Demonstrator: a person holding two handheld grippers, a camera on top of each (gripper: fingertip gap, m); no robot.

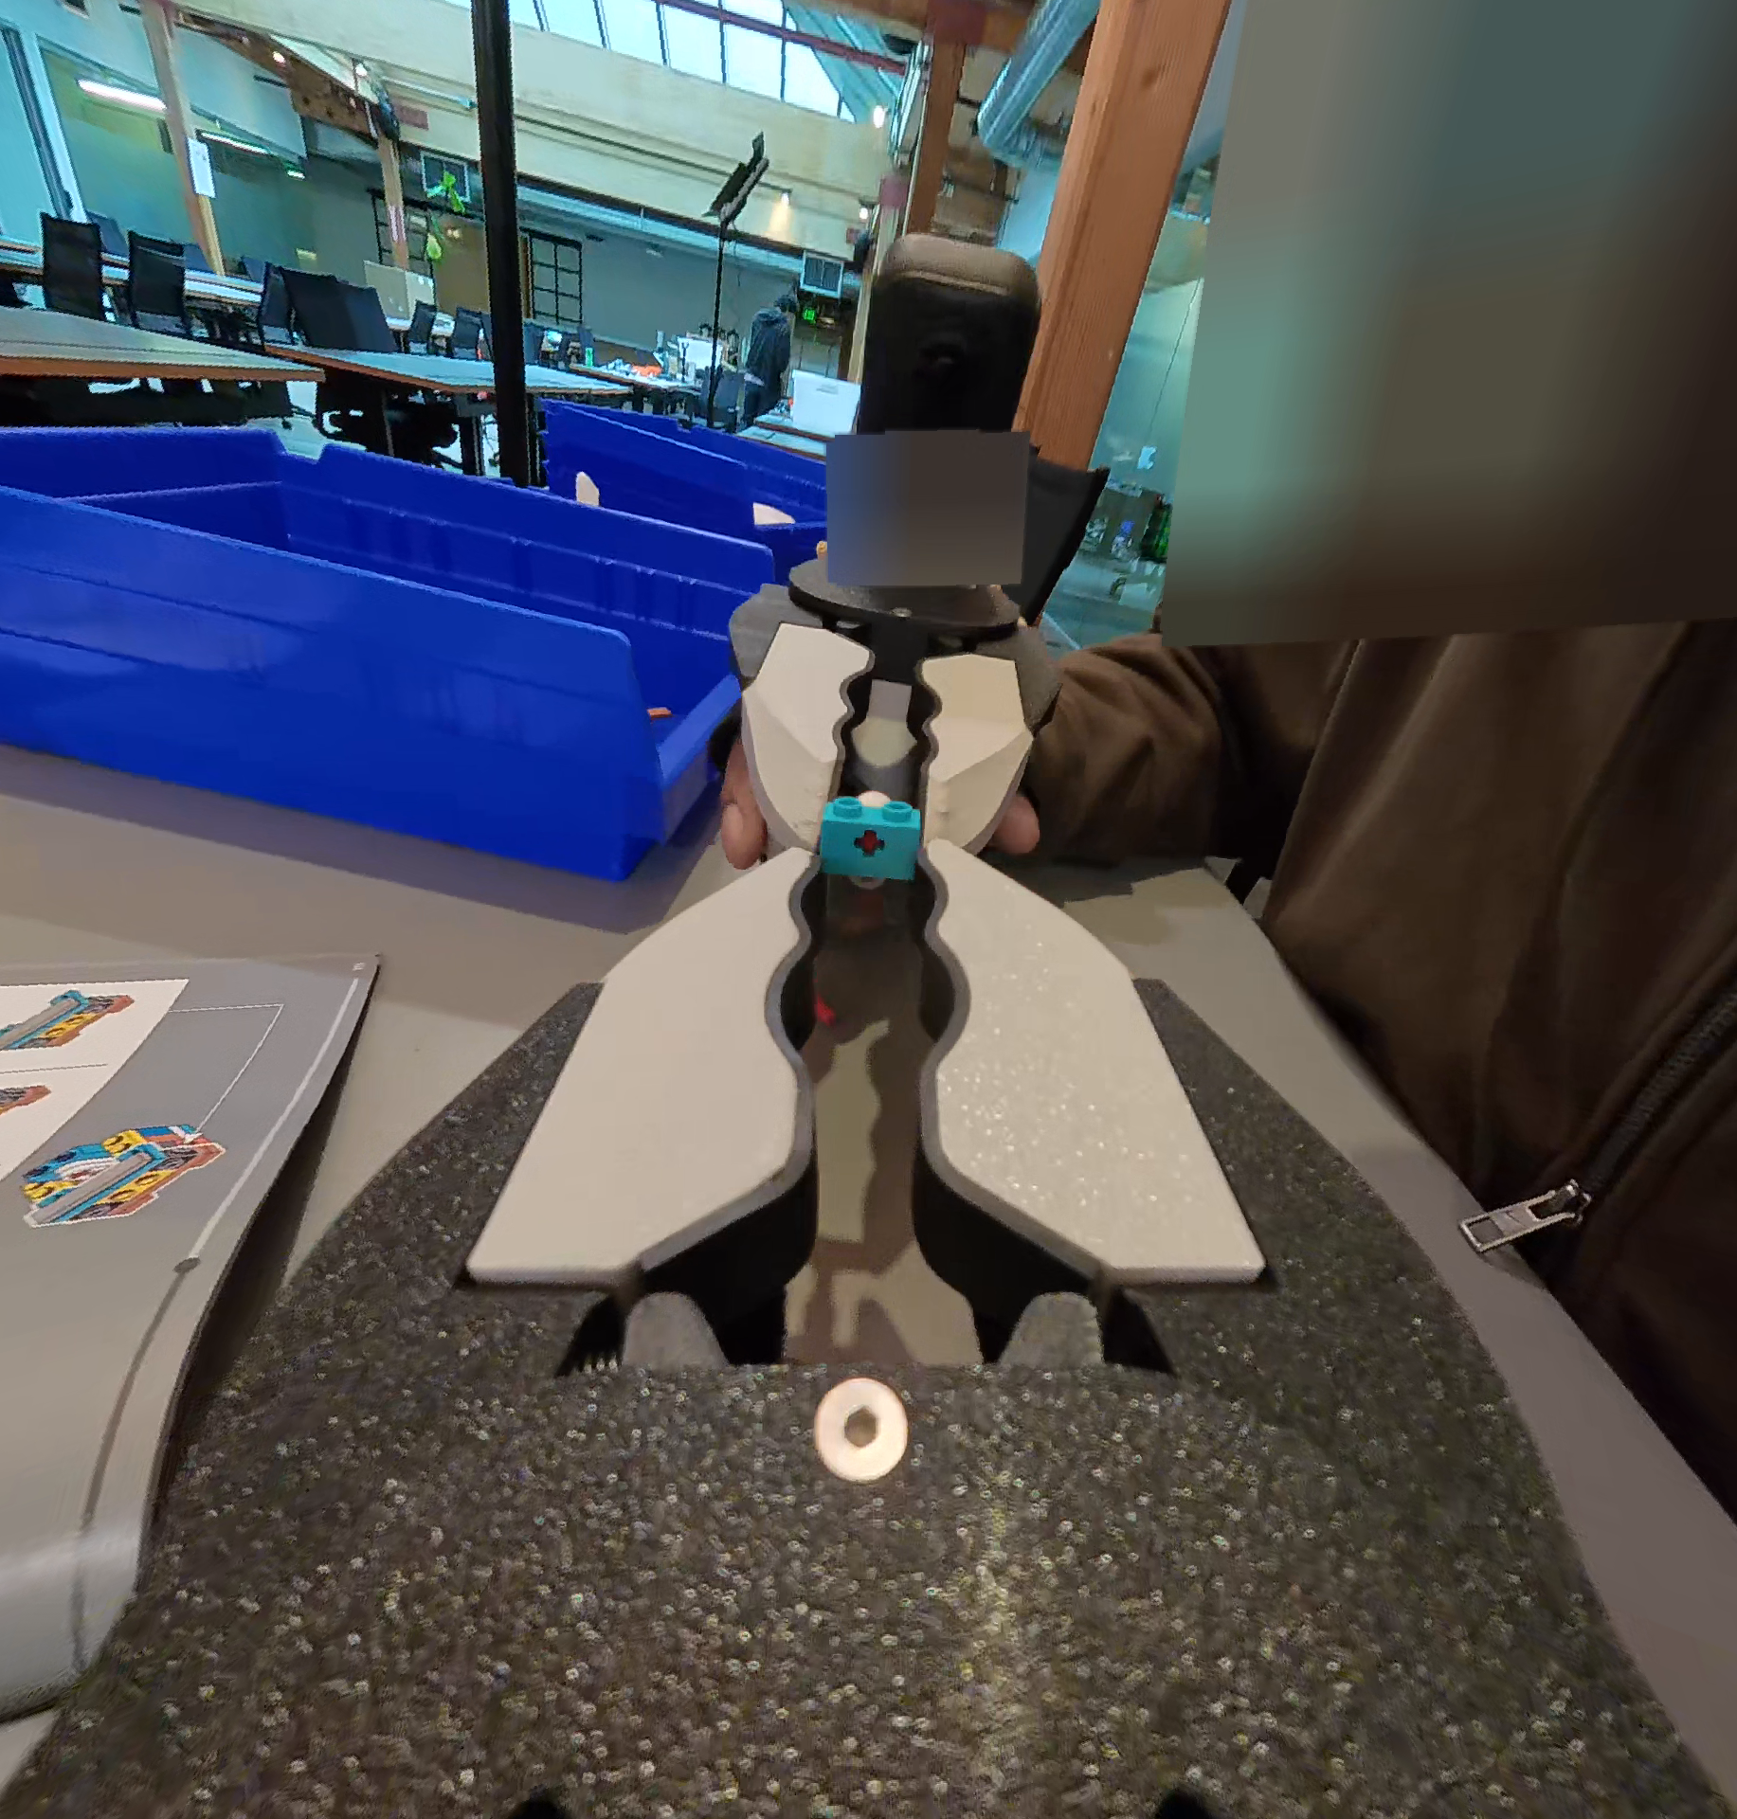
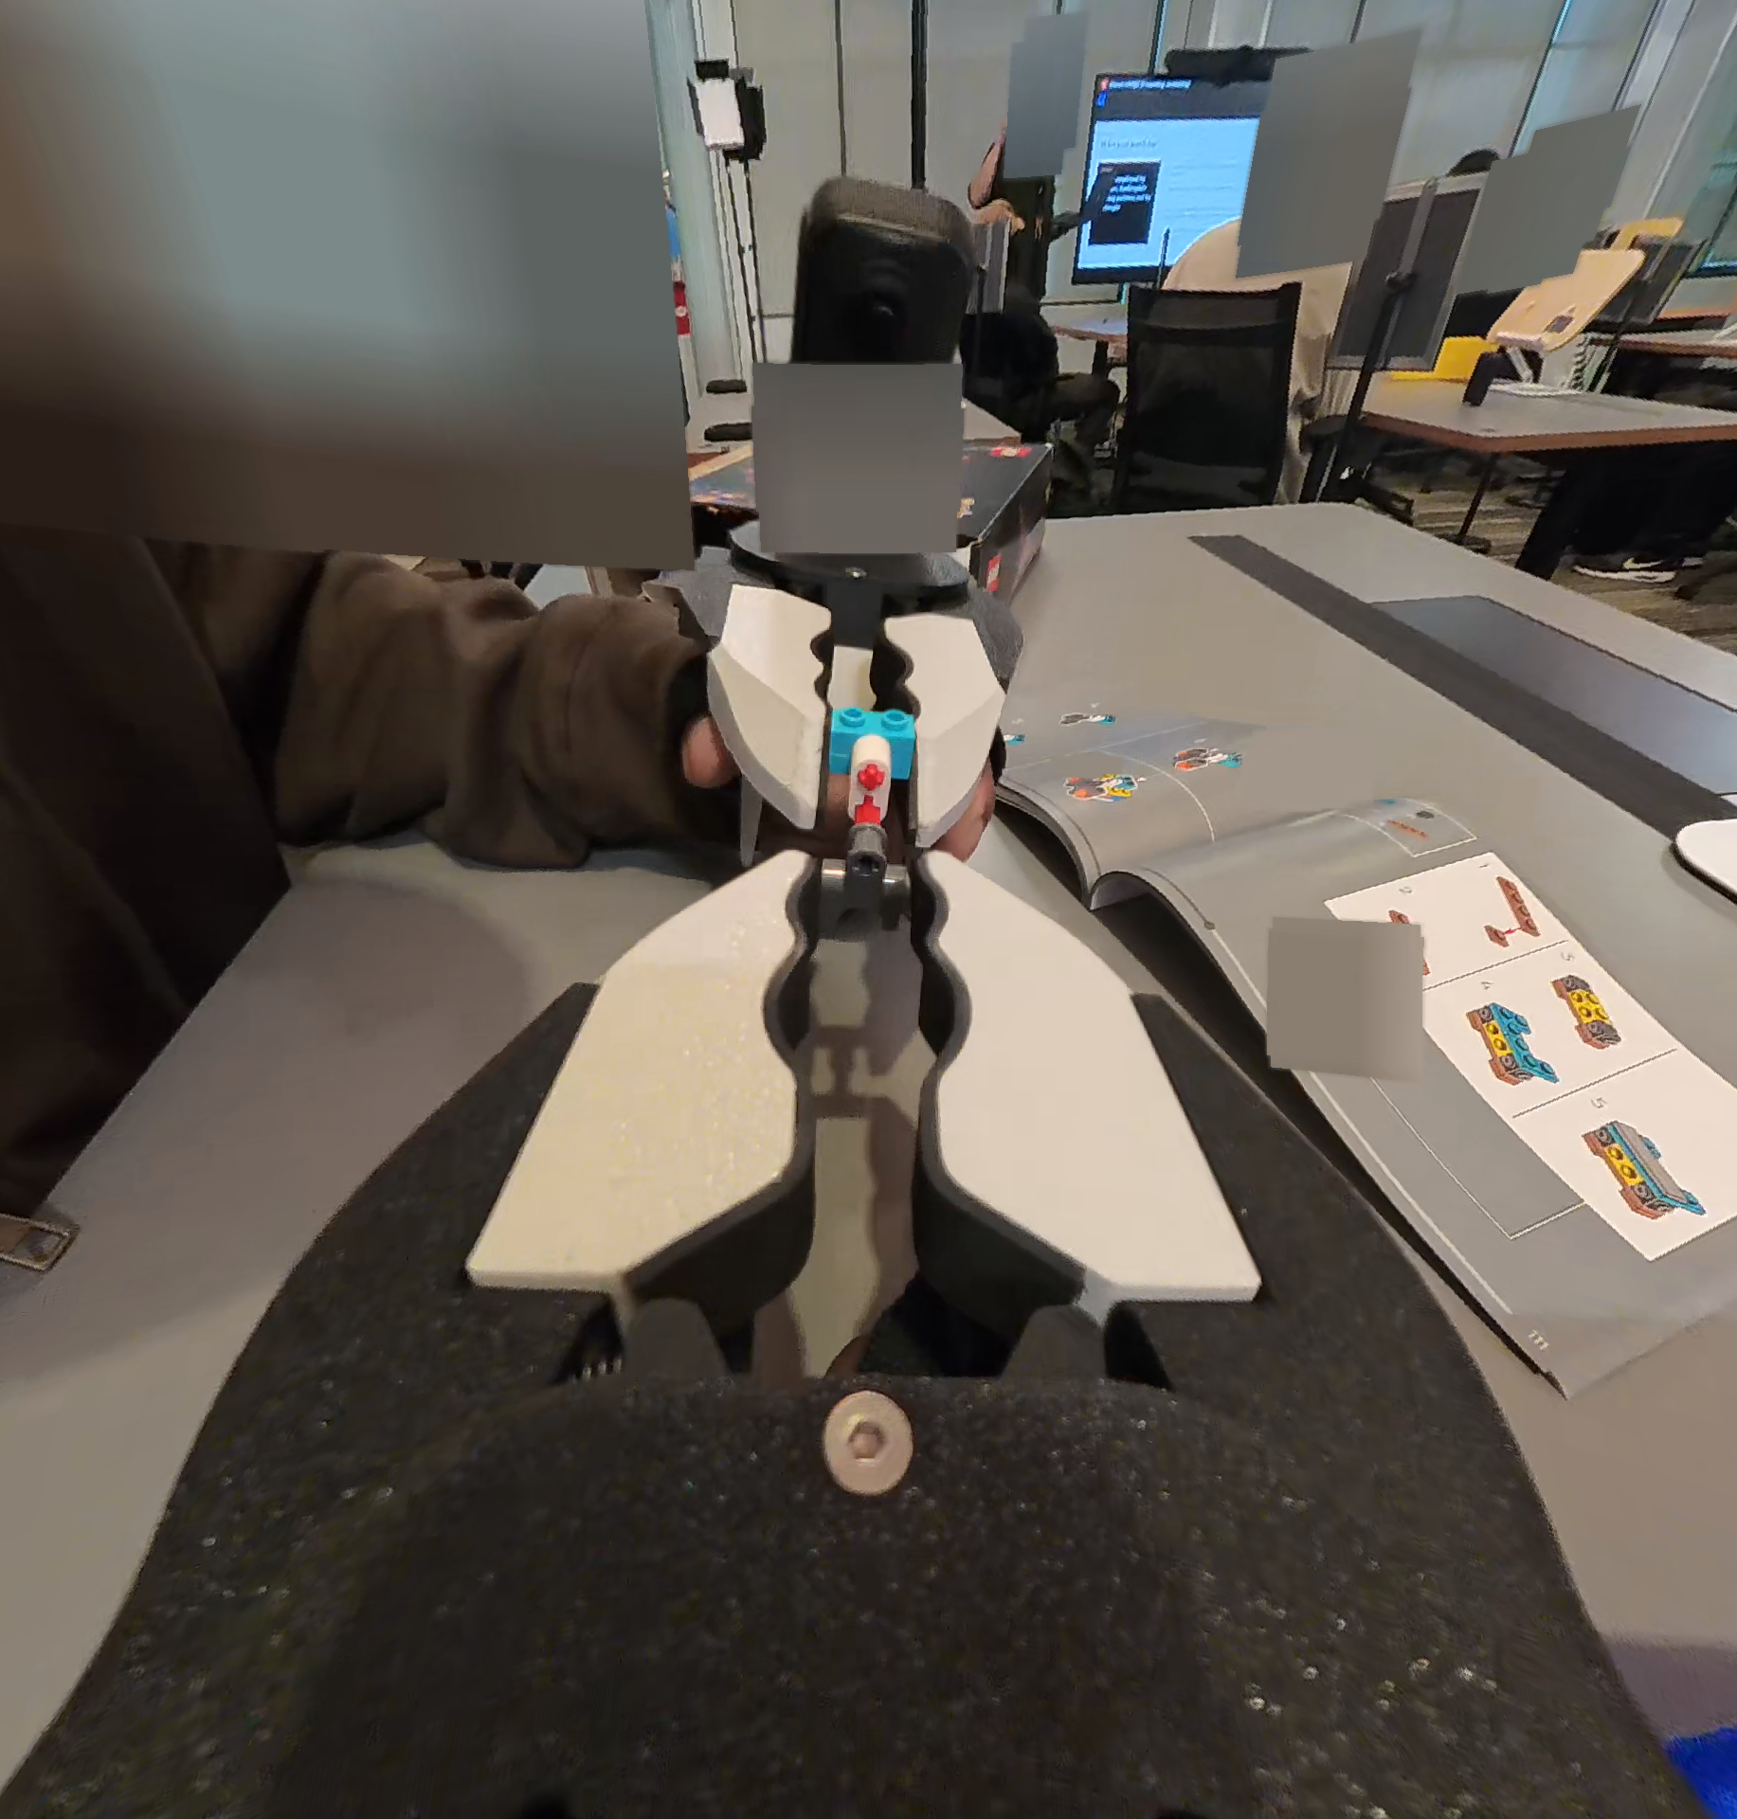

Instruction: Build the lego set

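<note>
In the left wrist view, the left gripper point(image 1: 866, 866) points level across the grey bench point(image 1: 254, 886), and its fingers point(image 1: 687, 1073) are narrow, pressing on a turquoise brick point(image 1: 868, 840) with a red cross pin in its side hole. Directly opposite, the right gripper point(image 1: 884, 778) faces it tip to tip, held by a hand point(image 1: 746, 817) in a brown sleeve.

In the right wrist view, the right gripper point(image 2: 859, 881) is also level, its fingers point(image 2: 1051, 1073) narrow around a dark grey connector piece point(image 2: 859, 879). This piece joins a small white piece with a red pin point(image 2: 869, 783), which goes into the brick point(image 2: 874, 738) between the left gripper's point(image 2: 859, 733) fingers.

An open instruction booklet point(image 2: 1534, 1063) with pictures of building steps lies beside on the bench; its writing is too small to read. Farther away stand blue bins point(image 1: 352, 669) and a dark box point(image 2: 1007, 512).
</note>
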